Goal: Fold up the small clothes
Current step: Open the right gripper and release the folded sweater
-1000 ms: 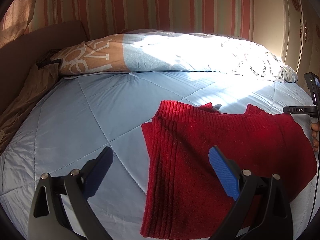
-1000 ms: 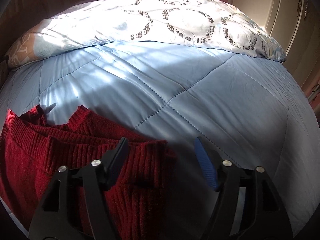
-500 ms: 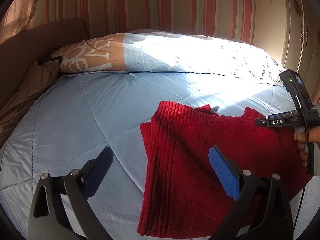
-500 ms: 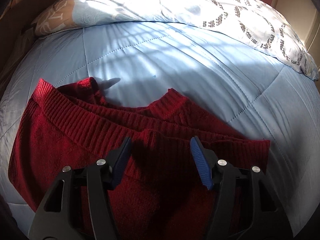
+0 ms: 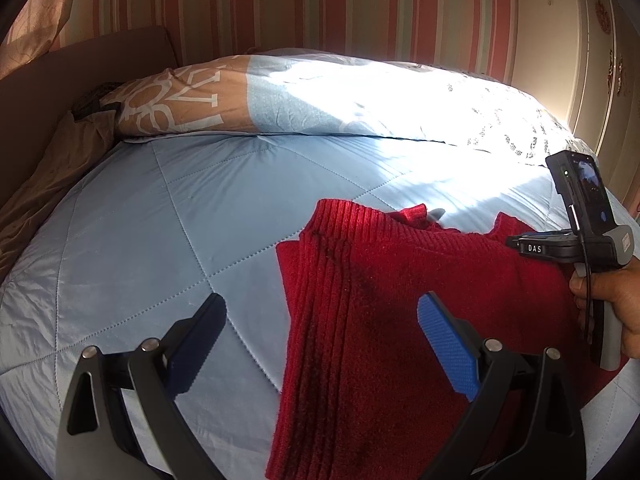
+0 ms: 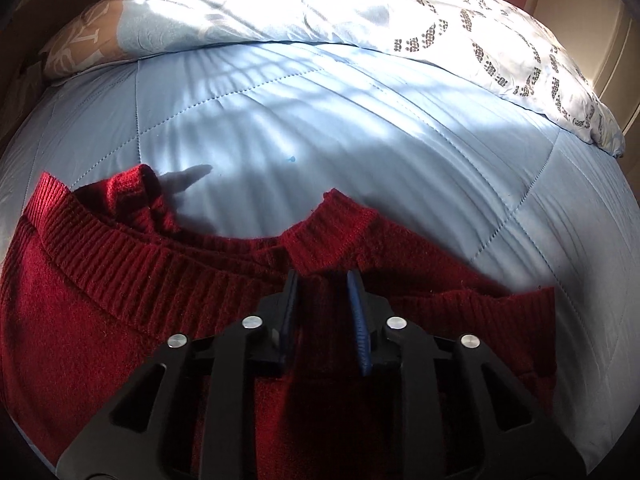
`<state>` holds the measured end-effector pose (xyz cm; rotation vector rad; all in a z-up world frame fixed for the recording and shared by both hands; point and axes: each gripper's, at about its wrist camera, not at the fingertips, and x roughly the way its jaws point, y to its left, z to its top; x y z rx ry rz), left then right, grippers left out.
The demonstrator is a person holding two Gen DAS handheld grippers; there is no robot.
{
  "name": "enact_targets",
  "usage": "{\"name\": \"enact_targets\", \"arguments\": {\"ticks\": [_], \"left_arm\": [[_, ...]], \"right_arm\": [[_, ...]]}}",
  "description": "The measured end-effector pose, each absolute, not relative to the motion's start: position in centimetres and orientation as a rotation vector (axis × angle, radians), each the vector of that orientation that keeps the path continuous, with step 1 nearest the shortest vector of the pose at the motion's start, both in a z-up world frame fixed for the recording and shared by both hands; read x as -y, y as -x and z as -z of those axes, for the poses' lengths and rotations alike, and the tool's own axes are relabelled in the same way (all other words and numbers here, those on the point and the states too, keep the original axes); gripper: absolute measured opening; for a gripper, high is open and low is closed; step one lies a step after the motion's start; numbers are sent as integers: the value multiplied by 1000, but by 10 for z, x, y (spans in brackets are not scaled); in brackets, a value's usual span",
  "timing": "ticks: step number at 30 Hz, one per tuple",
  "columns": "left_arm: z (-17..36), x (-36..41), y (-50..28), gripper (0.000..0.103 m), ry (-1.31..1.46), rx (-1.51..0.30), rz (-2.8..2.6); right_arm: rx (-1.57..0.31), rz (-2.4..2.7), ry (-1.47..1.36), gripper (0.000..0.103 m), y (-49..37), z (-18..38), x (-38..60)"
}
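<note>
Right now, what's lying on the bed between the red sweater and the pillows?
Nothing but bare blue quilt between the red sweater and the pillows; only sunlight and shadow cross it. The right wrist view shows it best.

Left wrist view: looks down across bed from sweater's (image 5: 400,312) left side, facing headboard pillow (image 5: 280,100). Right wrist view: close above sweater (image 6: 120,300), steeper tilt. Shared: sweater, quilt (image 5: 180,220), pillow.

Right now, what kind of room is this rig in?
Most likely a bedroom. A quilted pale-blue bedspread covers a bed, a patterned blue-and-tan pillow lies at its far end, and a red knitted sweater is spread on top for folding. Striped pink wallpaper suggests a home.
</note>
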<state>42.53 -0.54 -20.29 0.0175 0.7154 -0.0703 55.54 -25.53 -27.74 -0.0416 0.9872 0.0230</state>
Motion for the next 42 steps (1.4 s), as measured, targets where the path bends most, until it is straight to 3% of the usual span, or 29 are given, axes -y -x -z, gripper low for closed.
{"name": "enact_targets", "arguments": {"ticks": [1,7,11,15,18,20,23,25,28,30,31,32,33,37,42], "left_arm": [[203,7,-425,97,-18,-716,74],[198,20,-428,97,40,-715,117],[207,41,-440,97,91,-760,164],[234,61,-458,97,-15,-824,91],[258,55,-472,98,-92,-872,13],[263,47,-476,102,-124,-857,-28],[265,28,-486,102,-85,-874,-78],[261,27,-487,102,-109,-862,-117],[259,29,-489,102,-172,-829,-172],[258,27,-490,102,-143,-851,-173],[253,25,-488,102,-100,-856,-154],[247,24,-485,102,-53,-849,-116],[239,25,-481,102,-36,-831,-83],[204,47,-471,101,23,-729,112],[222,95,-488,101,-55,-848,199]], "right_arm": [[-948,-46,13,82,-547,267,258],[-783,-194,-95,83,-480,215,269],[-841,-350,-297,83,-461,233,270],[-950,-308,-307,82,-458,272,272],[-964,-253,-308,60,-465,282,293],[-964,-200,-325,38,-475,282,313],[-980,-157,-315,29,-493,282,330],[-975,-118,-251,29,-502,277,328],[-951,-34,-168,44,-511,273,322],[-965,-23,-158,48,-515,274,317],[-958,-38,-176,66,-512,270,313],[-938,-80,-199,96,-508,264,307],[-904,-111,-201,100,-502,257,304],[-837,-244,-272,100,-491,239,287],[-899,-295,-402,100,-501,251,283]]}}
